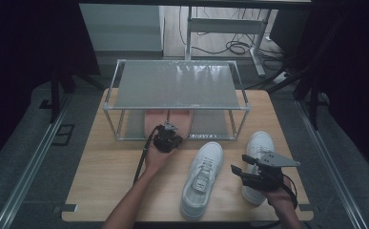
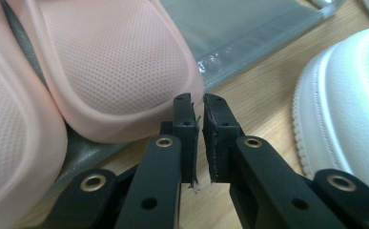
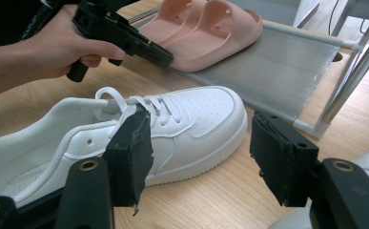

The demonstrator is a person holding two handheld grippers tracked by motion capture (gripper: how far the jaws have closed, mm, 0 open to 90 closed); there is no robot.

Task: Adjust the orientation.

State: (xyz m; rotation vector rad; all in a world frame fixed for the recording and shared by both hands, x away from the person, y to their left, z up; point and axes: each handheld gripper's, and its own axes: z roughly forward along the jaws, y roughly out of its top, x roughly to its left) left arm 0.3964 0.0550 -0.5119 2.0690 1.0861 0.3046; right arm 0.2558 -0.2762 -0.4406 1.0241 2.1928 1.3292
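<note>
Wooden table (image 1: 106, 176), metal shoe rack (image 1: 177, 88) at twelve o'clock, white sneaker (image 1: 202, 177) at five o'clock, pink slippers (image 2: 110, 71) on the rack's lower shelf, right gripper (image 3: 199, 157) wide open and empty above the sneaker, left gripper (image 2: 199, 138) barely parted, empty, just beside a slipper's heel.

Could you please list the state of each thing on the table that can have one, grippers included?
Pink slippers: side by side on the rack's lower shelf, not held.
Left sneaker: upright on the table, laced, free.
Right sneaker: upright on the table beside the right gripper.
Rack: upright, top shelf bare.
Left gripper: fingers almost shut, nothing between them, tips at a slipper's edge.
Right gripper: fingers wide open, empty.
</note>
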